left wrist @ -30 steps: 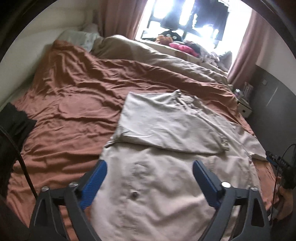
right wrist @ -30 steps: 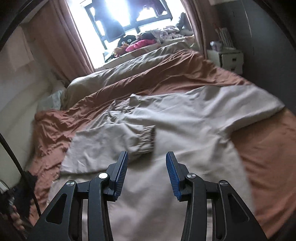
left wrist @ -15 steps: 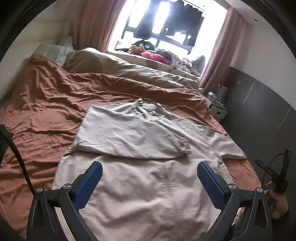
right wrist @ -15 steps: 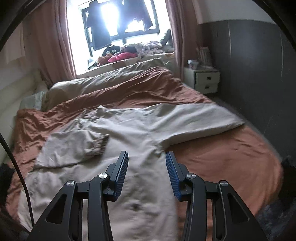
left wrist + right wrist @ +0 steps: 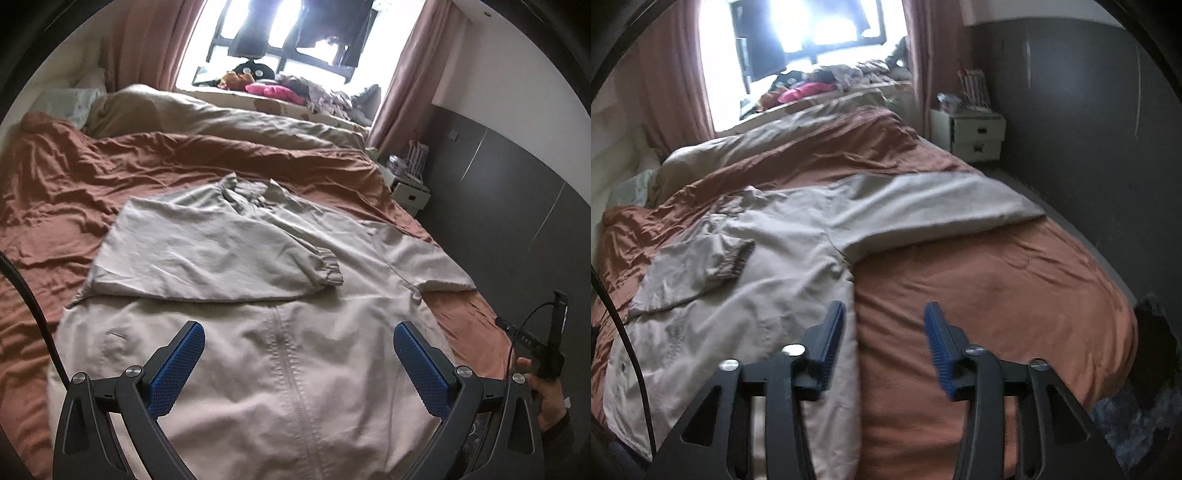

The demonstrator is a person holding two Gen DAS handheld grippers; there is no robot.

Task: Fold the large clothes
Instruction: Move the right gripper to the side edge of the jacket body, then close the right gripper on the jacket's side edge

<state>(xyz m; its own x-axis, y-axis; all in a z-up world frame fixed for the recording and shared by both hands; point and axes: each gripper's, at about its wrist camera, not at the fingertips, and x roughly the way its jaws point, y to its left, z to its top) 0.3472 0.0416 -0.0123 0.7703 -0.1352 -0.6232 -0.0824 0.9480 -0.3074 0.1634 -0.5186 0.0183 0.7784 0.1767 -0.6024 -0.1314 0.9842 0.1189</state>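
The beige zip-front jacket [image 5: 295,354] lies spread face up on the rust-brown bed sheet [image 5: 74,192], its zipper [image 5: 291,373] running straight down the middle toward the camera. One sleeve [image 5: 207,254] is folded flat across the chest, its elastic cuff [image 5: 327,267] resting just past the zipper line. The other sleeve [image 5: 923,210] lies stretched out sideways on the sheet, reaching toward the bed's edge near the dark wall.

The left tool [image 5: 295,363] hovers above the lower half of the jacket with its 2 blue-padded fingers [image 5: 177,369] spread very wide, nothing between them. The right tool [image 5: 884,343] hangs over the jacket's side edge, 1 finger above the beige cloth and the other above bare sheet; its jaws are parted too, and it holds nothing. From the left wrist view, a hand [image 5: 546,391] shows at the far right, gripping a dark handle with a cable.

Beyond the jacket, a tan duvet [image 5: 229,118] is bunched along the far side of the bed, and a pale pillow [image 5: 66,105] sits in the corner. Pink curtains [image 5: 402,74] frame a bright window [image 5: 295,37] with dark clothes hanging in it, and a heap of mixed clothes including a pink item [image 5: 273,90] rests on the sill. A white nightstand [image 5: 969,134] with 2 drawers stands by the bed against the grey wall.
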